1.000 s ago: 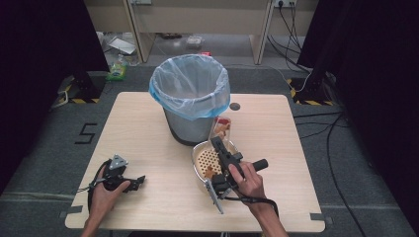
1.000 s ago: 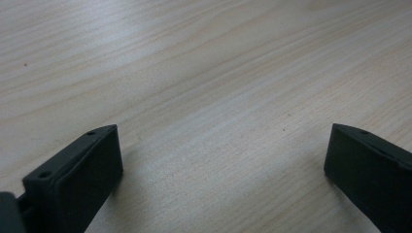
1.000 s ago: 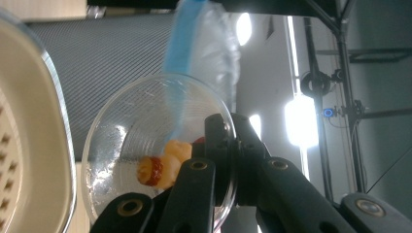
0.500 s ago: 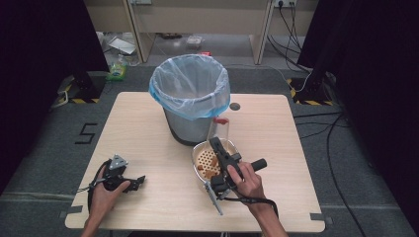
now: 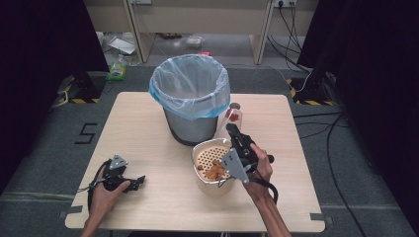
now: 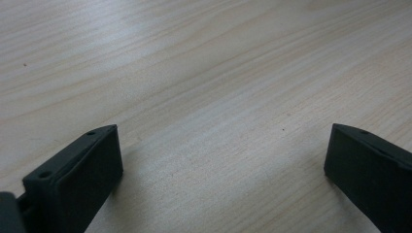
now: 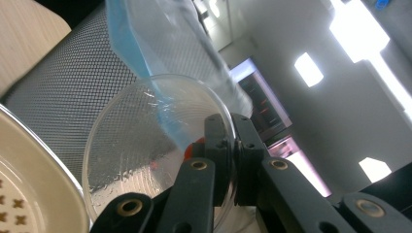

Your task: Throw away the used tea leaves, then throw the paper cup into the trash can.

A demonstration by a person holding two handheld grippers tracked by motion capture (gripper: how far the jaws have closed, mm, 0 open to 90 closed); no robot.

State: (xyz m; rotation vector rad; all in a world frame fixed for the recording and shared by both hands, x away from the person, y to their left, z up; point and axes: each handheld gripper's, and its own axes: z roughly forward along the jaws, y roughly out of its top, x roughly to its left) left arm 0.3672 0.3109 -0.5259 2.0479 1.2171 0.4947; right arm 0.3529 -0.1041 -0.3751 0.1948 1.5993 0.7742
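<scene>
Raised since the earlier frame, the clear round plastic lid [image 5: 233, 116] now stands on edge beside the grey mesh bin lined with a blue bag [image 5: 190, 98]. Left of the bin, the left gripper [image 5: 134, 181] rests idle, jaws wide apart, empty. Right of it, the right gripper [image 5: 234, 133] pinches the lid's rim above the cream perforated bowl of orange-brown scraps [image 5: 213, 165], probably headed binward.

Room, as we record it: a pale wood-grain table [image 5: 148, 128] on grey carpeted floor [image 5: 44, 148], with black curtains [image 5: 44, 44] at both sides and a light wooden desk frame [image 5: 197, 15] along the far wall. We note black-and-yellow hazard tape [image 5: 79, 100] and loose cables [image 5: 291, 24] on the floor. We see bright rectangular ceiling lights [image 7: 359, 34] overhead.
</scene>
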